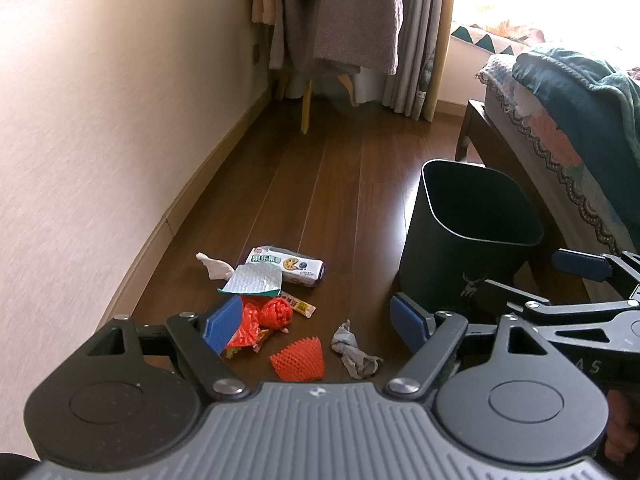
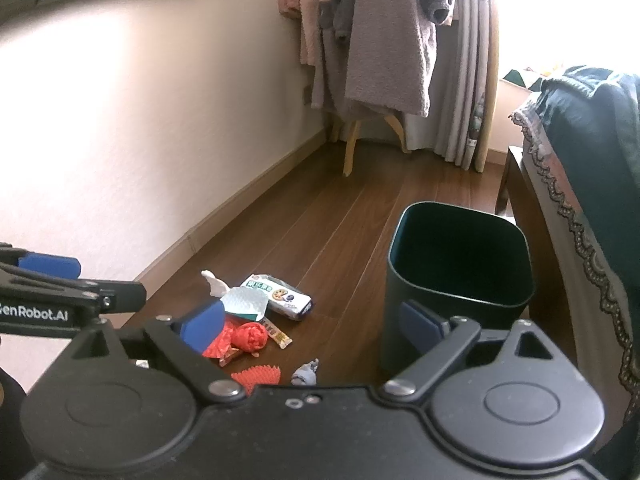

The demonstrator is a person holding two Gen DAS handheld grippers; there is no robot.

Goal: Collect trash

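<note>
Trash lies on the wooden floor: a white biscuit packet (image 1: 286, 266) (image 2: 278, 295), a white crumpled tissue (image 1: 214, 267) (image 2: 214, 283), a silver-green wrapper (image 1: 252, 280) (image 2: 245, 302), red crumpled bags (image 1: 268, 314) (image 2: 250, 336), an orange foam net (image 1: 298, 359) (image 2: 256, 376) and a grey paper wad (image 1: 354, 354) (image 2: 306, 372). A dark empty bin (image 1: 472, 236) (image 2: 456, 276) stands to the right. My left gripper (image 1: 320, 324) is open and empty above the trash. My right gripper (image 2: 312, 326) is open and empty; it also shows in the left wrist view (image 1: 496, 286).
A pale wall (image 1: 100, 120) runs along the left. A bed (image 1: 560, 128) with a dark green blanket is on the right, close to the bin. A wooden rack with hanging clothes (image 1: 344, 20) and curtains stand at the far end.
</note>
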